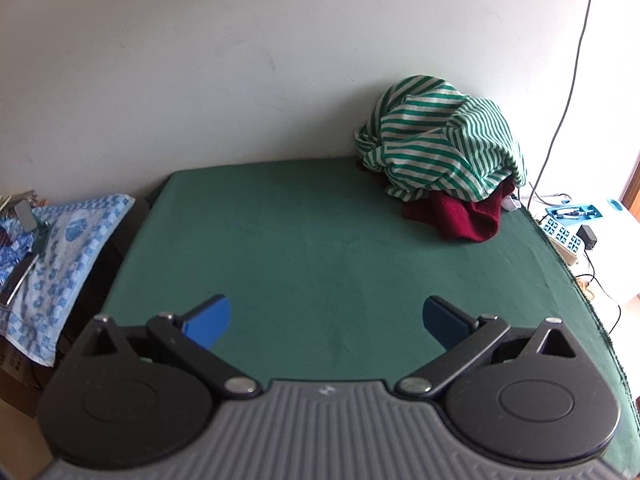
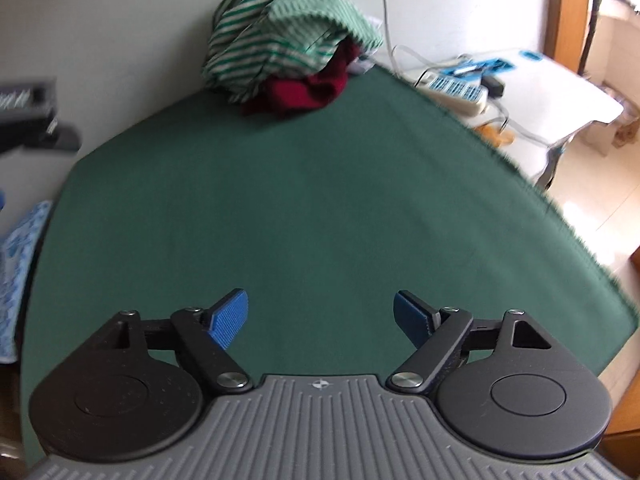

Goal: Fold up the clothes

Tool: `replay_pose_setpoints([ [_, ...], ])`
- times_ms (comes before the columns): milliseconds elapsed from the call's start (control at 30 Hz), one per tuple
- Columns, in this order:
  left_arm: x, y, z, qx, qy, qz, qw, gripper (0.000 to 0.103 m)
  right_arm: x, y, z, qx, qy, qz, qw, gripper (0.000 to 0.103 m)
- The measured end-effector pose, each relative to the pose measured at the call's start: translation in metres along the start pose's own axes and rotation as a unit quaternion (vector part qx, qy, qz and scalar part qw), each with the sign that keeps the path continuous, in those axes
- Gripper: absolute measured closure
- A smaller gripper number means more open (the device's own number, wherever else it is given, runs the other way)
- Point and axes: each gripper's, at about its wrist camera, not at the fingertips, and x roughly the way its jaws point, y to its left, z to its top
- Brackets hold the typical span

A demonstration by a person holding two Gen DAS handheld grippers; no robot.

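A crumpled green-and-white striped garment (image 1: 440, 144) lies in a heap on a dark red garment (image 1: 468, 216) at the far right corner of the table with the green cloth (image 1: 320, 240), against the wall. The pile also shows in the right wrist view: the striped garment (image 2: 280, 36) over the red garment (image 2: 304, 92). My left gripper (image 1: 326, 320) is open and empty above the near part of the table. My right gripper (image 2: 320, 320) is open and empty, also over the near part of the green cloth (image 2: 300, 200). Both are far from the pile.
A blue-and-white patterned towel (image 1: 60, 256) with small objects on it lies left of the table. A white side table (image 2: 560, 92) to the right holds a power strip (image 2: 456, 90) and cables. A cable (image 1: 568, 92) hangs down the wall. My left gripper's body (image 2: 32, 116) shows blurred at the left.
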Motion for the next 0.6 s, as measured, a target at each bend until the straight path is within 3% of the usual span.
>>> replay_pose_setpoints([
  [133,0.001,0.004,0.000,-0.001,-0.003,-0.004,1.0000,0.001,-0.013,0.008,-0.010,-0.031,-0.015,0.001,0.999,0.017],
  [233,0.004,0.008,-0.003,0.003,-0.016,-0.015,0.9998,0.001,-0.017,0.013,-0.015,-0.059,0.000,0.046,0.997,0.008],
  [300,0.006,0.011,-0.007,0.008,-0.029,-0.026,0.9992,0.001,-0.018,0.021,-0.013,-0.085,-0.002,0.048,0.995,0.018],
  [367,0.014,0.013,-0.010,0.020,-0.025,-0.036,0.9988,0.001,-0.018,0.028,-0.008,-0.106,-0.026,0.041,0.993,0.020],
  [533,0.046,0.025,-0.017,0.034,0.005,-0.076,0.9965,0.001,-0.015,0.015,0.039,-0.073,-0.071,0.009,0.995,0.019],
  [600,0.057,0.023,-0.014,0.045,0.020,-0.099,0.9938,0.001,-0.010,0.016,0.066,-0.104,-0.084,-0.019,0.991,0.019],
])
